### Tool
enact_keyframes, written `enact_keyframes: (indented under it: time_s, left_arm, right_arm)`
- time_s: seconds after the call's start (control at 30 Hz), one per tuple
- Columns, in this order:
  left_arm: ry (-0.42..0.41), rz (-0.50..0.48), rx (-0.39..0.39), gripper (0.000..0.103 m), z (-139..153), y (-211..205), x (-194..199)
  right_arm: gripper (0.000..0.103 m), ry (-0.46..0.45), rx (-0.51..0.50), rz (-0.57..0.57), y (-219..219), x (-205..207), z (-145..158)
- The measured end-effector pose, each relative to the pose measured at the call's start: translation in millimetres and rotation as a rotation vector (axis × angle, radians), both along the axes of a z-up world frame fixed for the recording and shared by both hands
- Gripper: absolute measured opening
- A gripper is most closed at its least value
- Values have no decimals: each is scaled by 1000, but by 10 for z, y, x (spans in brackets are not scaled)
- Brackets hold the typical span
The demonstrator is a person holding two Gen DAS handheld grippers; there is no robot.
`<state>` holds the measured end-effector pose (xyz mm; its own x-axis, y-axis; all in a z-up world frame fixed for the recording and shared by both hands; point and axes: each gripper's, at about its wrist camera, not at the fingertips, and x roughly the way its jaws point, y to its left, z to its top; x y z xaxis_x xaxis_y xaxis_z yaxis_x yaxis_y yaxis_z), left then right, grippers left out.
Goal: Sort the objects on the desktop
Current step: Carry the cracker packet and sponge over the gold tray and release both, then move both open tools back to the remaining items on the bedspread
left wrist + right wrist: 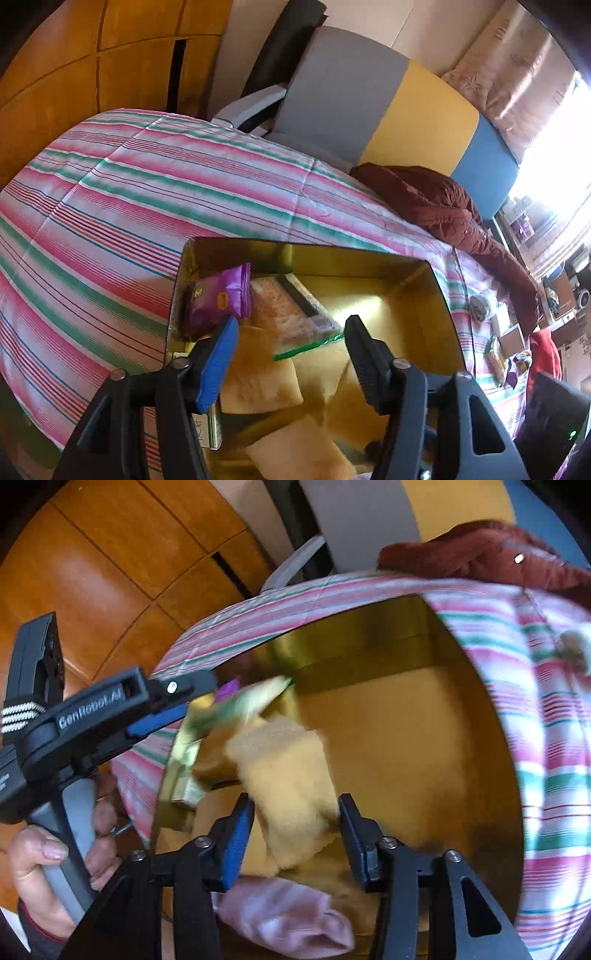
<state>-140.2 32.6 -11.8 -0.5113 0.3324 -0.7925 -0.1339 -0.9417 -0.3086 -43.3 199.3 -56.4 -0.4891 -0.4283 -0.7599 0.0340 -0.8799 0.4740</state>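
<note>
Both grippers hang over the gold box [424, 288] on the striped cloth [110, 206], the sorting bin. The left gripper [291, 354] is wide, nothing between its jaws; a green-edged packet [291, 317] and purple packet [221, 295] lie below, far-left in the box. The right gripper [295, 830] stands partly open around a tan pouch [291, 775], probably dropping; contact is unclear.
</note>
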Motion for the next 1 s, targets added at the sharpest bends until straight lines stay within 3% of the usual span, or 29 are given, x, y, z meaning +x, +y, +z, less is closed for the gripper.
enact_keyframes:
  time_s: [0.13,0.4,0.8,1.0]
  left_arm:
    - [36,39,-17,67,79,-120,68]
    - [136,28,-63,65,284,-111,473]
    - [177,-58,-32,65,325,198,993]
    - [180,-143,-1,65,343,432,1144]
  right_arm:
    - [67,21,-88,49,-76,-2,-13]
    - [85,64,-97,74,-12,177,82]
    - [95,229,222,-39,398,629,480]
    - [103,258,314,-142,777,744,610]
